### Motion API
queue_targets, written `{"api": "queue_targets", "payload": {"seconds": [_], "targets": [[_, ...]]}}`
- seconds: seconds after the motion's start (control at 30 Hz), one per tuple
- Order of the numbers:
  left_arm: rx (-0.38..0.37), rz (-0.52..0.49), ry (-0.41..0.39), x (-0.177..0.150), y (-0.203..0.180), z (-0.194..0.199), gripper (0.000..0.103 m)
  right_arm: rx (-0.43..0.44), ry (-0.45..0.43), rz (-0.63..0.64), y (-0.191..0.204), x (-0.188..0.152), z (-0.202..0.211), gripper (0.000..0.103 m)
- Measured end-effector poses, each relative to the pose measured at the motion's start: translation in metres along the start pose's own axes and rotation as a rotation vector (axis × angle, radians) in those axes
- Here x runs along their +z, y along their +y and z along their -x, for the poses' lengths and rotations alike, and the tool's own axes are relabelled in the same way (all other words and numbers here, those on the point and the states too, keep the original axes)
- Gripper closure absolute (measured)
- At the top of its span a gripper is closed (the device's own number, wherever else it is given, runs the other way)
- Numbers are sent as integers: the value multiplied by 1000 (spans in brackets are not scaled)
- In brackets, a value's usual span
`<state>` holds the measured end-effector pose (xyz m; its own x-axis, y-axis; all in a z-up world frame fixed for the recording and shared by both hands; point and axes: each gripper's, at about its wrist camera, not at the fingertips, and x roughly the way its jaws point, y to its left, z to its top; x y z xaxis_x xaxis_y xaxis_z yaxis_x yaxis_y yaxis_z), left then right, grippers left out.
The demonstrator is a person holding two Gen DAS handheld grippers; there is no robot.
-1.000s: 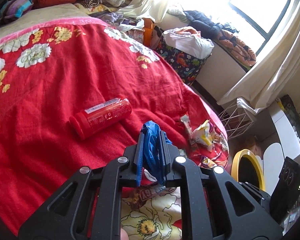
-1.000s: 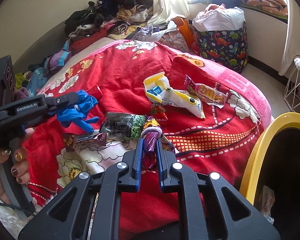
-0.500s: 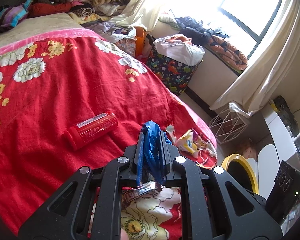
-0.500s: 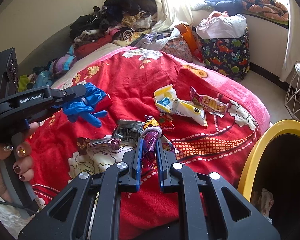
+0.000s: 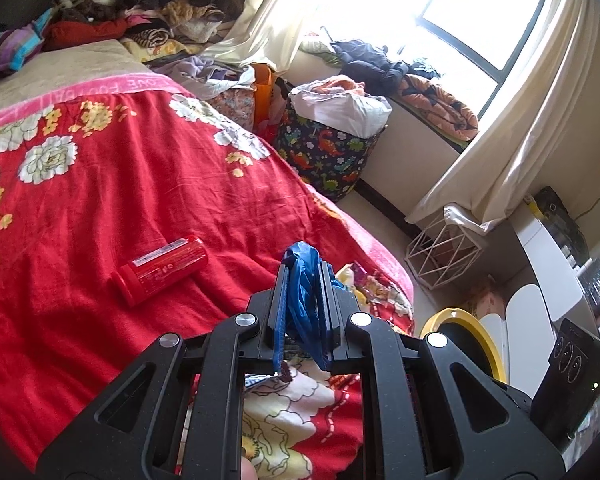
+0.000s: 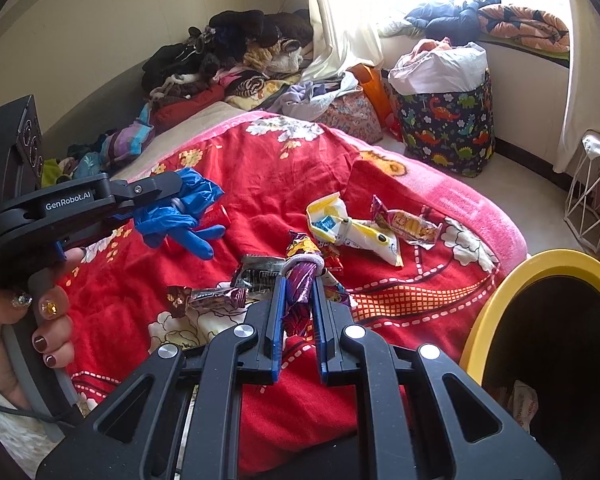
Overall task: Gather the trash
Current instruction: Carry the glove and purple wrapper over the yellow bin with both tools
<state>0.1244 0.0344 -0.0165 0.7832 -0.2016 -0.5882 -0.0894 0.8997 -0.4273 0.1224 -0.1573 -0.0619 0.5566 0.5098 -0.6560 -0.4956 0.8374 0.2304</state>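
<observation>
My left gripper (image 5: 305,276) is shut on a blue glove (image 5: 304,300) and holds it above the red bedspread (image 5: 100,208). It also shows in the right wrist view (image 6: 172,192) with the glove (image 6: 180,220) hanging from it. My right gripper (image 6: 298,288) is shut on a purple wrapper (image 6: 300,280) bound with a hair tie. A yellow-rimmed bin (image 6: 540,276) stands at the right, also in the left wrist view (image 5: 460,320). On the bed lie a red bottle (image 5: 160,272), a yellow-white packet (image 6: 352,232), a snack wrapper (image 6: 404,224) and dark wrappers (image 6: 228,292).
A dinosaur-print basket (image 6: 448,128) with a white bag stands by the window wall. A white wire basket (image 5: 444,252) sits on the floor near the curtain. Clothes (image 6: 236,60) are piled at the bed's head.
Both grippers have risen above the bed with their loads still held. The left gripper with the glove has moved up and a little toward the bin side.
</observation>
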Motion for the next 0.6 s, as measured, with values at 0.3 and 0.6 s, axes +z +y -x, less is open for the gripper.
{"api": "queue_targets", "payload": {"seconds": [0.3, 0.6], "targets": [[-32, -33, 0, -3, -18, 2, 94, -17, -33, -16, -8, 0, 19, 90], [-61, -63, 2, -6, -37, 4, 94, -32, -64, -37, -18, -2, 37, 90]]}}
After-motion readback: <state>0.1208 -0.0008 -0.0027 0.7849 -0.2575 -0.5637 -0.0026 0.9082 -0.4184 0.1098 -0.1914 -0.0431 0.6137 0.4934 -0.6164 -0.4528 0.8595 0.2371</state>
